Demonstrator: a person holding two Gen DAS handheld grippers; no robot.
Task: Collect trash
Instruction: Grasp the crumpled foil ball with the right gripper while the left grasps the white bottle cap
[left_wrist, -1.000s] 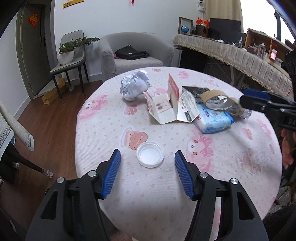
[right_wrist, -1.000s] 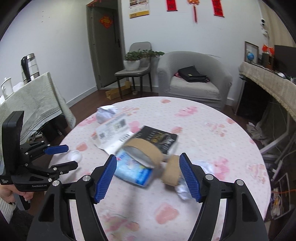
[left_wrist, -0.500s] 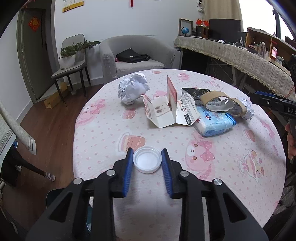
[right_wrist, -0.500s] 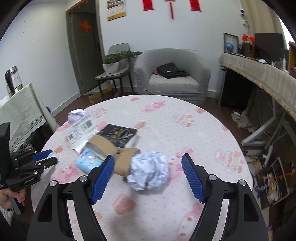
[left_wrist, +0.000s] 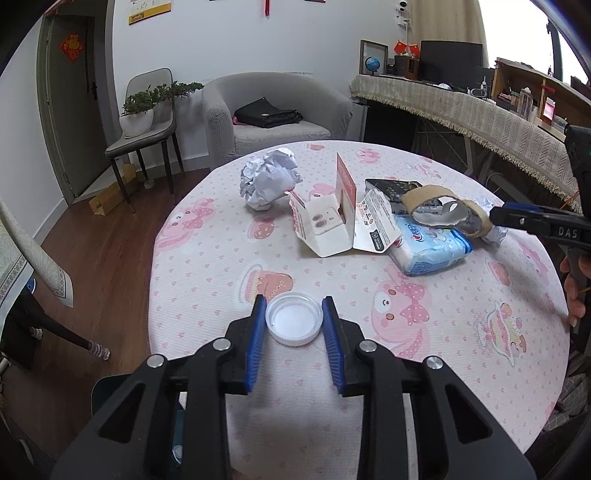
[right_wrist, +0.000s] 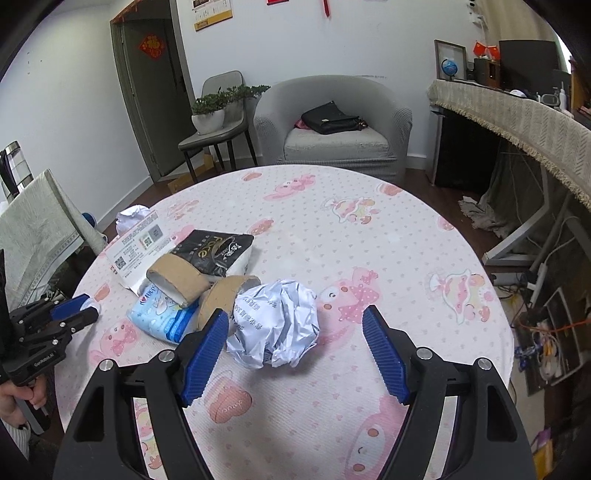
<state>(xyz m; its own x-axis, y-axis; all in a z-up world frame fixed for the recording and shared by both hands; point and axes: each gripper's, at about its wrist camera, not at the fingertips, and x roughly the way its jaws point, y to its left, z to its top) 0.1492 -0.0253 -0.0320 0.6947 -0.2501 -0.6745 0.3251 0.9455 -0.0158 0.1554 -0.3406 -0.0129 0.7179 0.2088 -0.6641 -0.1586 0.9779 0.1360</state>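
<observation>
My left gripper (left_wrist: 294, 318) is shut on a white plastic lid (left_wrist: 293, 324) that lies on the round pink-patterned table (left_wrist: 424, 362). My right gripper (right_wrist: 295, 323) is open, with a crumpled grey-white paper ball (right_wrist: 275, 326) on the table between its blue pads. Left of that ball lie torn cardboard tubes (right_wrist: 177, 282), a blue tissue pack (right_wrist: 162, 317), a black packet (right_wrist: 218, 253) and an opened white carton (left_wrist: 327, 227). A second crumpled paper ball (left_wrist: 267, 177) sits at the table's far side in the left wrist view.
A grey armchair (right_wrist: 332, 125) with a black bag stands beyond the table, a chair with a potted plant (right_wrist: 208, 114) beside it. A cloth-covered counter (right_wrist: 517, 118) runs along the right. Cables and clutter lie on the floor at the right.
My left gripper closed on the white lid. My right gripper swung right from the cardboard tubes and now frames the crumpled paper ball, which looks closer.
</observation>
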